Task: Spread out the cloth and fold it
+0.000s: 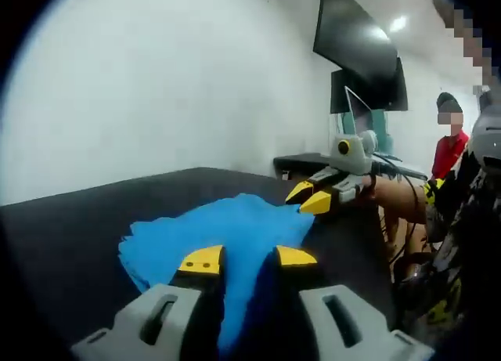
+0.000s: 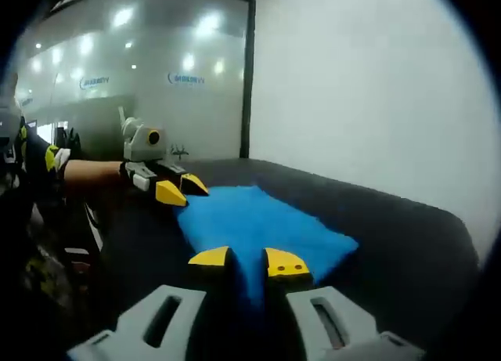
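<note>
Left gripper view: cloth (image 1: 227, 232) edge under claw (image 1: 247, 258)

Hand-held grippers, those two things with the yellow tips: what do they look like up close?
Each hand-held gripper has two light grey plastic jaws with slotted bases and black fingers capped by yellow pads. The left hand-held gripper and right hand-held gripper match. Seen from the side, each carries a grey housing with a yellow-ringed round part on top. The person wears black gloves with yellow patches.

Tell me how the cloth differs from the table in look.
The cloth is bright blue; the table is black. The cloth is small and covers only part of the table. The cloth looks rumpled at one edge; the table is flat. Both look matte.
</note>
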`<act>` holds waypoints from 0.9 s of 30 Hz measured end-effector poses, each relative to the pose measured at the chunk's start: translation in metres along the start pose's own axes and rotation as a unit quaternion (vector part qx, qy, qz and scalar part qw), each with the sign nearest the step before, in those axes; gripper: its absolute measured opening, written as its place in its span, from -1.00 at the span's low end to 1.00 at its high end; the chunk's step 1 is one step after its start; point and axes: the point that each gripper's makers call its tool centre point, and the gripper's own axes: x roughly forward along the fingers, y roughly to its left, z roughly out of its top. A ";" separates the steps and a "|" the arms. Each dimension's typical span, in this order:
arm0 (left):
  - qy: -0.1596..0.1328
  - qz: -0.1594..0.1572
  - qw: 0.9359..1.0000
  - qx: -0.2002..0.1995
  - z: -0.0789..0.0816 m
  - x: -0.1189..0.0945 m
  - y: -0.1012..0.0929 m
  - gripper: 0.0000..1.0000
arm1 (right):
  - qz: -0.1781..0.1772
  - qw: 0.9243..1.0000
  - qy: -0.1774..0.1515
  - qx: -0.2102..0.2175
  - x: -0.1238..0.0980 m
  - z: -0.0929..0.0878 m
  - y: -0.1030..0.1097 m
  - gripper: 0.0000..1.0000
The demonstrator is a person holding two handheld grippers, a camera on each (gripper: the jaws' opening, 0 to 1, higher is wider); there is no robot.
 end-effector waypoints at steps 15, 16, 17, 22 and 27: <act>-0.148 -0.001 0.987 -0.066 0.041 -0.048 -0.001 -0.50 | -0.036 0.982 -0.178 0.057 -0.060 0.047 0.003 -0.69; -0.170 0.026 0.983 -0.064 0.048 -0.059 0.009 -0.49 | -0.040 0.979 -0.187 0.067 -0.065 0.051 0.002 -0.66; -0.175 0.058 0.982 -0.047 0.051 -0.069 0.019 -0.48 | -0.050 0.978 -0.188 0.070 -0.068 0.053 0.000 -0.65; -0.194 0.206 0.959 0.008 0.051 -0.117 0.071 -0.46 | -0.099 0.978 -0.174 0.062 -0.069 0.052 -0.019 -0.65; -0.151 0.221 0.962 0.056 0.043 -0.112 0.080 -0.53 | -0.076 0.977 -0.180 0.083 -0.052 0.061 -0.033 -0.31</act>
